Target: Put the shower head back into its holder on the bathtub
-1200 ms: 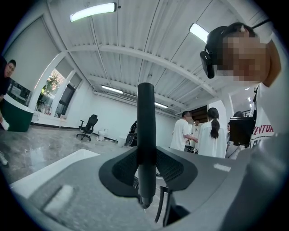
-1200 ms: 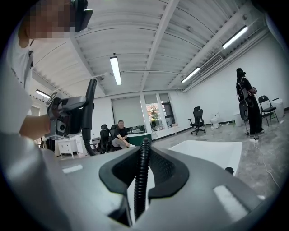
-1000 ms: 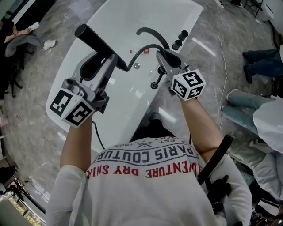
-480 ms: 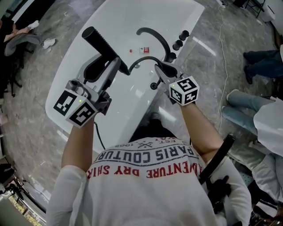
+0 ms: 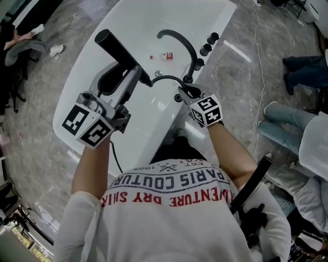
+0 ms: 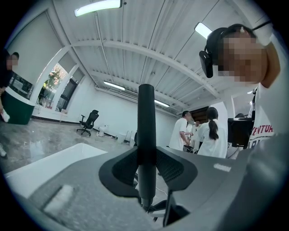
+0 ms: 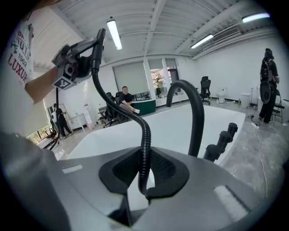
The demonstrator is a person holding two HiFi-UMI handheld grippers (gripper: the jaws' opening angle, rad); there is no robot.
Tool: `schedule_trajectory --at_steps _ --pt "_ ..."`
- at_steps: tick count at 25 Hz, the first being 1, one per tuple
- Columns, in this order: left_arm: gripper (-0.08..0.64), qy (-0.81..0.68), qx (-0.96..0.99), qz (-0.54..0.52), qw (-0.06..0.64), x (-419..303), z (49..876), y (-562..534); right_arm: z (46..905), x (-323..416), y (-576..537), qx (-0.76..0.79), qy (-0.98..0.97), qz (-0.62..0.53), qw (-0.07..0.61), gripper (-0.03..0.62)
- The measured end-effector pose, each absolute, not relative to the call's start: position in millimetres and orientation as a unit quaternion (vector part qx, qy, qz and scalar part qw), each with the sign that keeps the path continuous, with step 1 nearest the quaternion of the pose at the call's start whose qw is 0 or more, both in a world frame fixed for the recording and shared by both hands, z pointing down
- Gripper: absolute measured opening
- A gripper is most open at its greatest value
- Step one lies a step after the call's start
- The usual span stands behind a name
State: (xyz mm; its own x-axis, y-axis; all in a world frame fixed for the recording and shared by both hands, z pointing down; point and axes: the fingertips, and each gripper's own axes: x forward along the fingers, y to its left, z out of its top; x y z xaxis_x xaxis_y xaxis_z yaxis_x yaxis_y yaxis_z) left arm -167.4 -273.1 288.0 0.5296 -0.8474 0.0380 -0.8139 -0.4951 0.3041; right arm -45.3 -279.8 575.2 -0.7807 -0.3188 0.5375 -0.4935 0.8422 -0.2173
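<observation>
Your left gripper (image 5: pixel 132 77) is clamped across the black shower head (image 5: pixel 120 52) about midway along its handle. It holds the head in the air over the near end of the bathtub (image 5: pixel 138 15), slanting up and away from you. Your right gripper (image 5: pixel 185 93) sits low at the tub's right edge, jaws nearly together on the hose (image 5: pixel 166 77), just short of the faucet spout (image 5: pixel 179 38) and the dark fittings (image 5: pixel 207 48). I can't tell which of those fittings is the holder.

In the left gripper view, the gripper (image 6: pixel 146 169) has the shower head (image 6: pixel 146 113) upright between its pads, pinched from both sides. It looks rigid and smooth, so it will likely twist in the grip if you hold near one end. Stay mid-handle.

In the right gripper view, the gripper (image 7: pixel 144 169) pinches the ribbed hose (image 7: pixel 144 131), which curves up to the left gripper. Expect the hose to be flexible but springy, tugging the head sideways as you lower it. Hold it lightly where it is and let it slide.
</observation>
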Motion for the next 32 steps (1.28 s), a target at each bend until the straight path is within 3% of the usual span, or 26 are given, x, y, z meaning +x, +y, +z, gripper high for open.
schedule_trajectory --at_steps 6,13,23,32 --pt "0.123 -0.462 0.872 -0.071 0.144 -153 280 -267 605 -43 -268 0.202 -0.916 0.179 0.297 0.049" --pt "0.123 -0.444 0.88 -0.081 0.148 -143 278 -262 626 -44 -261 0.19 -0.91 0.209 0.305 0.049" --pt "0.121 -0.42 0.893 -0.07 0.147 -118 280 -262 635 -37 -248 0.171 -0.908 0.219 0.315 0.143" --pt "0.121 -0.41 0.899 -0.037 0.147 -90 307 -272 619 -3 -243 0.192 -0.909 0.229 0.29 0.155"
